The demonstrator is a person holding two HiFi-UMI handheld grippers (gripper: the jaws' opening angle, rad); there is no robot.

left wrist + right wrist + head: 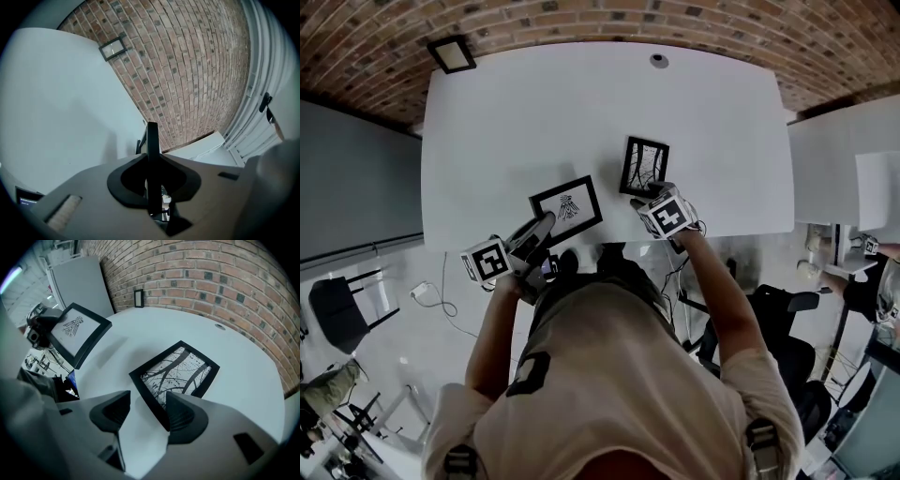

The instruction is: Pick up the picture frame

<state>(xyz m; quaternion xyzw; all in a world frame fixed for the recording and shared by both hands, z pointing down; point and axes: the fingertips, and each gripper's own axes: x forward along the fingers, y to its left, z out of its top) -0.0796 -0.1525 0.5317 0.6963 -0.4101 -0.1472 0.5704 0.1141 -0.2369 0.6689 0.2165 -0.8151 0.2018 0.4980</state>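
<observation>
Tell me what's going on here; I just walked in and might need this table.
A person works two handheld grippers at a white table. The left gripper is clamped on a picture frame with a small drawing, holding it tilted off the table. The right gripper, jaws open, points down over a second frame lying flat, not gripping it.

Right frame [644, 167] on table [534, 112]; left frame [566, 208] left, nearer.

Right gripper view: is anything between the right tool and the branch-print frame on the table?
Nothing visible is. The right tool hangs open directly over the near corner of the branch-print frame, which lies flat on the table.
</observation>
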